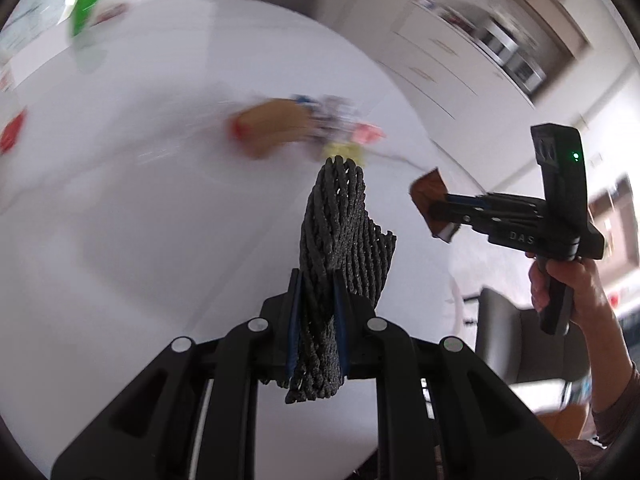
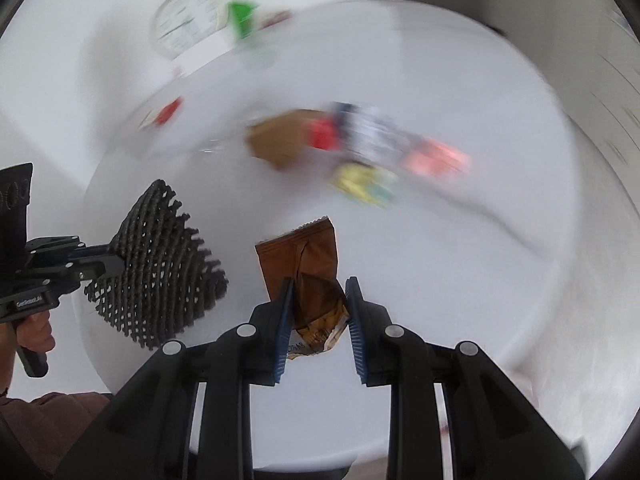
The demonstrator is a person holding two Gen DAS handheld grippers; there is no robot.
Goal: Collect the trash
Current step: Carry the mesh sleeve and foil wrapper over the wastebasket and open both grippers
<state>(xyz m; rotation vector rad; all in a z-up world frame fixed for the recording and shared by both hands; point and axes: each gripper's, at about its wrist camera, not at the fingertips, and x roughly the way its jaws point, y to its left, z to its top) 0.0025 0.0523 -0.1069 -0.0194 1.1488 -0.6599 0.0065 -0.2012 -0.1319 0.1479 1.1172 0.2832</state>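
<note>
Left gripper (image 1: pixel 318 312) clamped on dark woven mesh bag (image 1: pixel 340 236); right gripper (image 2: pixel 320 320) pinching crinkled brown foil wrapper (image 2: pixel 308 264) above white round table (image 2: pixel 500 280). Remaining wrappers (image 2: pixel 352 144) motion-blurred, unreadable.

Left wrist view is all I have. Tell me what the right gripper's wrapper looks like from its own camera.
Observer: The brown wrapper is crumpled between the right gripper pads, its lower end showing lighter printed foil.
Operator: Report how my mesh piece hangs.
Observer: The dark mesh fans out wide from the left gripper, held above the white table.
Operator: Name what sits by the green item.
Observer: A round white lid-like object lies just left of the blurred green item.
</note>
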